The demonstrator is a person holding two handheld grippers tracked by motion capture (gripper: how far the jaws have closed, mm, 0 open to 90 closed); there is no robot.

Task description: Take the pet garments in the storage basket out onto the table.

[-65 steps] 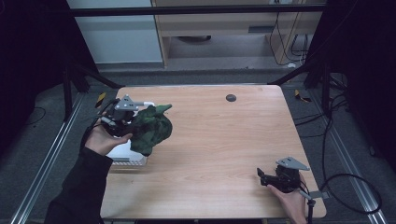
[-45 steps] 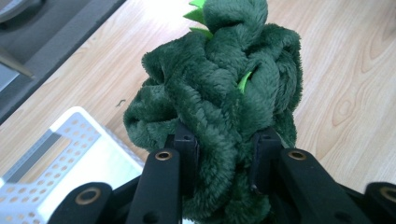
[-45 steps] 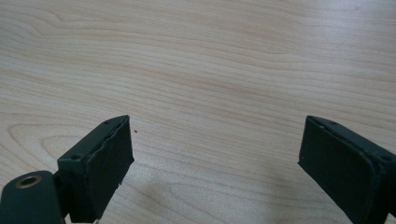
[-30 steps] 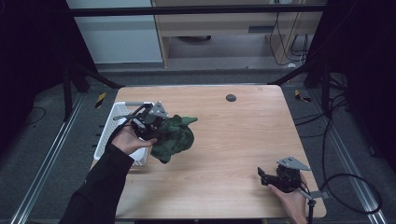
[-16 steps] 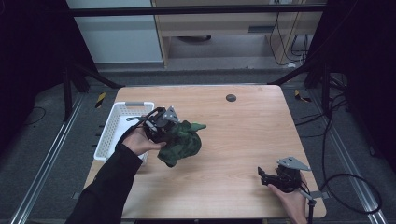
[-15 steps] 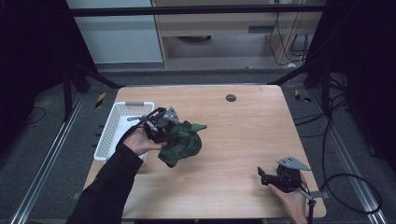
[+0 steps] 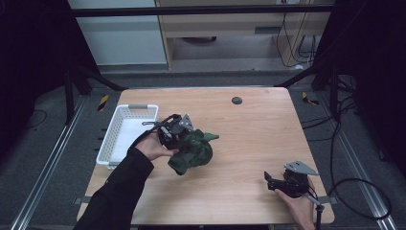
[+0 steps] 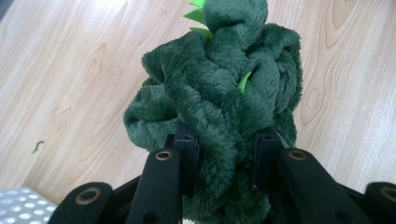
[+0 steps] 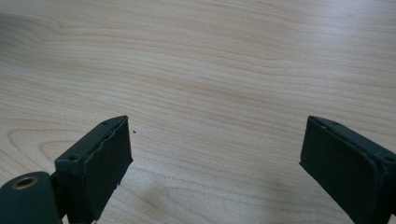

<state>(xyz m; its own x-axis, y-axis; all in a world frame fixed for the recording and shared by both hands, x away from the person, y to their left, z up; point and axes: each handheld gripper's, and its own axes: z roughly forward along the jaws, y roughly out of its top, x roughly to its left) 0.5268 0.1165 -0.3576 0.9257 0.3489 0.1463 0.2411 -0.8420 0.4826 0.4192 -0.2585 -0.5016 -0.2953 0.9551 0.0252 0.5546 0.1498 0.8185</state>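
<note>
A dark green plush toy (image 7: 193, 150) with light green spikes hangs over the wooden table (image 7: 249, 129), left of its middle. My left gripper (image 7: 176, 135) is shut on it; in the left gripper view the plush toy (image 8: 219, 102) bulges out between both black jaws of that gripper (image 8: 226, 149). My right gripper (image 7: 269, 182) rests near the table's front right corner. Its jaws stand wide apart in the right gripper view (image 9: 215, 154), with bare wood between them.
A white perforated basket (image 7: 125, 133) sits at the table's left edge, just left of the held toy. A small dark round disc (image 7: 236, 100) lies near the far edge. Cables run over the floor to the right of the table.
My left gripper has carried the plush toy from over the basket to the right, toward the table's middle. The right gripper has not moved.
</note>
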